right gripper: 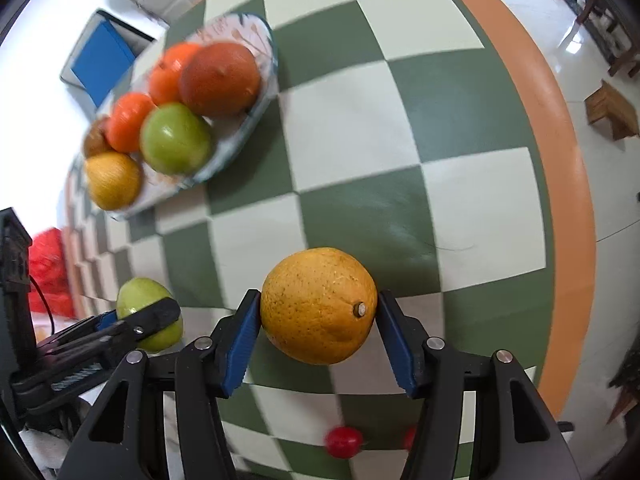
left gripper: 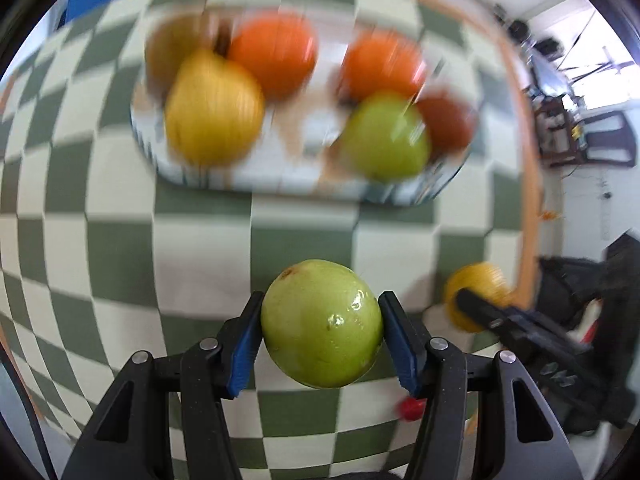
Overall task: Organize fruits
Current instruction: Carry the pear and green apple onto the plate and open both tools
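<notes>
My left gripper (left gripper: 320, 326) is shut on a green apple (left gripper: 322, 324), held above the checkered tablecloth; the same apple (right gripper: 146, 314) shows at the left of the right wrist view. My right gripper (right gripper: 318, 308) is shut on a yellow-orange citrus fruit (right gripper: 319, 306), seen also as the citrus (left gripper: 476, 292) at the right of the left wrist view. Ahead lies an oval patterned plate (left gripper: 288, 184) with several fruits: a yellow pear (left gripper: 214, 108), oranges (left gripper: 274, 54), another green apple (left gripper: 384, 138) and a reddish fruit (left gripper: 446, 122). The plate (right gripper: 262, 80) sits upper left in the right wrist view.
A green and cream checkered cloth (right gripper: 360, 128) with an orange border (right gripper: 568, 184) covers the table. Small red fruits (right gripper: 343, 442) lie near the front edge. A red bag (right gripper: 48, 264) and a blue box (right gripper: 102, 60) sit off the table's left. Chairs (right gripper: 612, 110) stand on the floor.
</notes>
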The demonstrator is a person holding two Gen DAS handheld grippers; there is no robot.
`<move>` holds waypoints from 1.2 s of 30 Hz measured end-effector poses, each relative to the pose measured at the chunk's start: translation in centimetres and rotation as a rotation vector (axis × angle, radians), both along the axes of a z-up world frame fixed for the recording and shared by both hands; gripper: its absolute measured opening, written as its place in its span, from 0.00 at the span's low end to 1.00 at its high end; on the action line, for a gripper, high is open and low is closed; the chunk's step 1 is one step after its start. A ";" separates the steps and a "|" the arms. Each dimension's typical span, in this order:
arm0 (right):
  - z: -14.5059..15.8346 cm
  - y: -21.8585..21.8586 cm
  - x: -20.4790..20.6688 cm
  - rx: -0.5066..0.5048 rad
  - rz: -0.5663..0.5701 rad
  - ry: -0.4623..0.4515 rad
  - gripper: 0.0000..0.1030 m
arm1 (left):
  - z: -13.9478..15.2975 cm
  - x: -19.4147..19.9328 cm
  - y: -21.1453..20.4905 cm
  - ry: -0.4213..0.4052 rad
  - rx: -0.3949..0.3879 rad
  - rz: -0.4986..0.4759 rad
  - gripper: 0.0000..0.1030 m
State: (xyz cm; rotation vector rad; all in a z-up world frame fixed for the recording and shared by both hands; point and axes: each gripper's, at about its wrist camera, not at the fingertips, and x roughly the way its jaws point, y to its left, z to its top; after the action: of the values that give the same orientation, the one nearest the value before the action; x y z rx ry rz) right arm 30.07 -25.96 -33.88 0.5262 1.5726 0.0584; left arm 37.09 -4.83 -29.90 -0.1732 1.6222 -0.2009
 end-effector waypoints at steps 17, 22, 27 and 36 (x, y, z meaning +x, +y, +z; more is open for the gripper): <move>3.6 2.0 19.1 -0.057 0.048 -0.153 0.59 | -0.8 11.3 -2.0 0.021 0.111 -0.047 0.53; 1.6 2.3 20.4 -0.074 0.089 -0.102 0.59 | -1.5 11.0 -2.0 0.022 0.094 -0.028 0.69; 0.3 2.3 20.1 -0.054 0.086 -0.073 0.71 | -0.5 11.0 -0.6 -0.008 0.081 0.015 0.90; 2.1 1.7 18.9 -0.113 0.100 -0.102 0.90 | 1.8 9.3 2.7 -0.123 0.178 0.070 0.90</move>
State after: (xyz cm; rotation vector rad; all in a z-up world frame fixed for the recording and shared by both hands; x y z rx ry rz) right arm 49.01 -24.28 -31.76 0.3503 1.4918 0.0706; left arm 46.43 -2.10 -28.08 -0.0786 1.5009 -0.0126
